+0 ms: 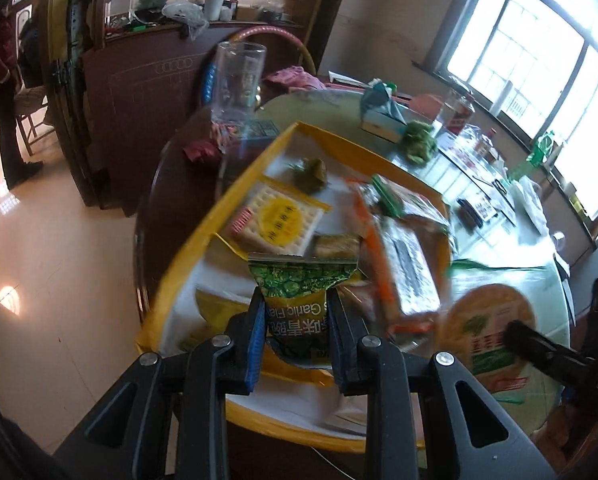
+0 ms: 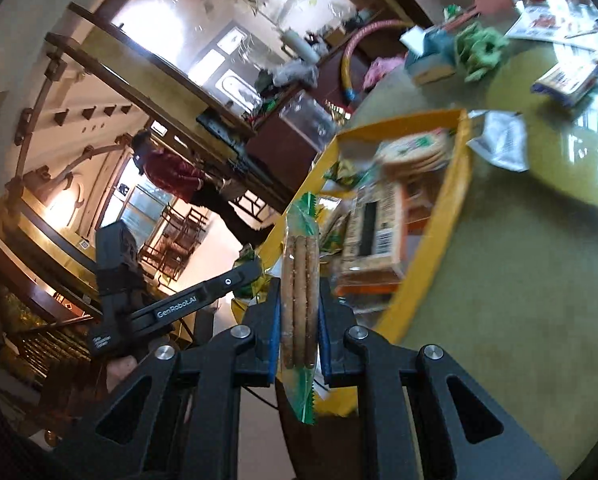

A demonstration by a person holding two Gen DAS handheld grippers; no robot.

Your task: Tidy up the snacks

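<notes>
Left wrist view: left gripper (image 1: 295, 320) clamps a light, crinkly pea packet (image 1: 299, 300) mid-body above the yellow tray (image 1: 187, 248); right gripper (image 2: 299, 320) pinches a fragile biscuit pack (image 2: 299, 296).

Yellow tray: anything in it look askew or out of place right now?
Yes. The yellow tray holds a jumble: the cracker pack lies tilted and the orange-edged pack slants across others. Nothing looks spilled or torn.
</notes>
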